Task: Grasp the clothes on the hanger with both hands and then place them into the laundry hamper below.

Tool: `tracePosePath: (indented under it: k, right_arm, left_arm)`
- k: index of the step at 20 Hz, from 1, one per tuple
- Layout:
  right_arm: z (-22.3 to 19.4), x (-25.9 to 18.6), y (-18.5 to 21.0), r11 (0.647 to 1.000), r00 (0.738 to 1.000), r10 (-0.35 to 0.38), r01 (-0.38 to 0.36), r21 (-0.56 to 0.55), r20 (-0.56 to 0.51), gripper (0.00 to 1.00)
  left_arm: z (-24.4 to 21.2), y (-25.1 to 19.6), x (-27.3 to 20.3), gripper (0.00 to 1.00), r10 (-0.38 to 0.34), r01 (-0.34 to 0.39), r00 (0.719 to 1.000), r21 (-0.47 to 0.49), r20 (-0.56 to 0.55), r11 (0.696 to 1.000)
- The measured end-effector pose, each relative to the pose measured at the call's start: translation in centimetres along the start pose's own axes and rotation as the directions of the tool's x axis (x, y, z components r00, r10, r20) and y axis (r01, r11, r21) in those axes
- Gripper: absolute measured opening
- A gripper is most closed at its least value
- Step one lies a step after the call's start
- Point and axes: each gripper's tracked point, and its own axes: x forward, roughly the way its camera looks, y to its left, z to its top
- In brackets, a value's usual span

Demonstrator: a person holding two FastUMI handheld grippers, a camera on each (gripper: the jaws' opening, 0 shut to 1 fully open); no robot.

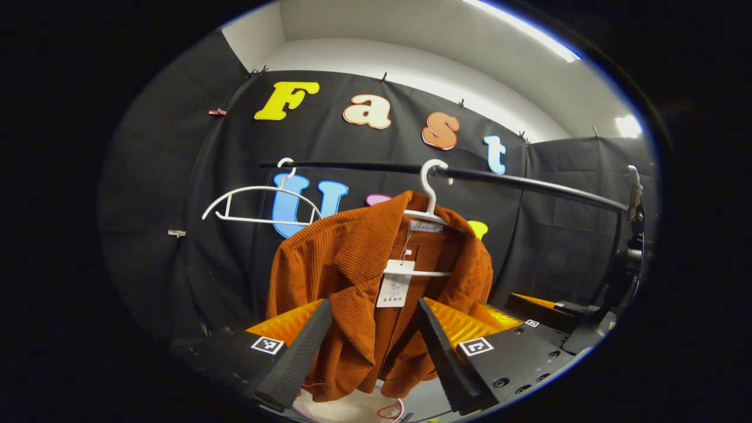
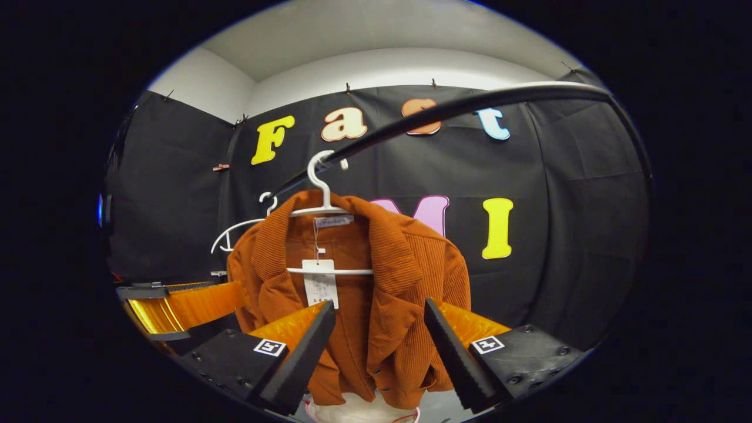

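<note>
Nearest the lens in the left gripper view, the left gripper is standing with its fingers spread wide, nothing between them but air, and the rust-orange corduroy jacket is hanging just beyond. Its lapel and front edge are lining up with the gap. That jacket is sitting on a white hanger hooked over a black rail, which is running from the far left towards the near right. An empty white hanger is hanging farther left on the same rail, well apart from the jacket, leaving open room between the two. A white tag is dangling in the jacket's open front. At the right edge of this view, the other gripper is showing near the jacket's right shoulder.

From the right gripper view, the right gripper is likewise holding its fingers wide apart and gripping nothing, with the jacket's buttoned front edge facing the gap. Below the hem, a pale rim with a red loop is peeking out; whether that is the hamper I cannot tell.
</note>
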Motion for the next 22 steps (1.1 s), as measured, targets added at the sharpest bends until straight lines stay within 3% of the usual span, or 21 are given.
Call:
tracePosePath:
  k: [7, 12, 18, 22]
  right_arm:
    - [-4.0, 4.5, -1.0, 0.997, 0.995, 0.051, -0.046, 0.057, -0.086, 0.99]
    - [-6.6, 6.7, 0.0, 0.987, 0.985, 0.080, -0.056, 0.151, -0.155, 0.98]
    - [-6.6, 9.4, -2.2, 0.984, 0.990, 0.039, -0.014, 0.176, -0.138, 0.98]
    - [-6.4, 10.8, -2.6, 0.986, 0.991, 0.049, -0.027, 0.164, -0.127, 0.97]
  left_arm:
    - [-4.1, 1.8, 5.9, 0.93, 0.099, -0.099, 0.991, 0.007, -0.092, 0.995]
    - [-5.3, 1.9, 9.4, 0.93, 0.164, -0.167, 0.982, -0.031, -0.099, 0.985]
    - [-5.1, 3.6, 11.6, 0.93, 0.272, -0.275, 0.960, -0.038, -0.071, 0.961]
    - [-5.0, 4.2, 12.5, 0.93, 0.279, -0.283, 0.958, -0.050, -0.065, 0.958]
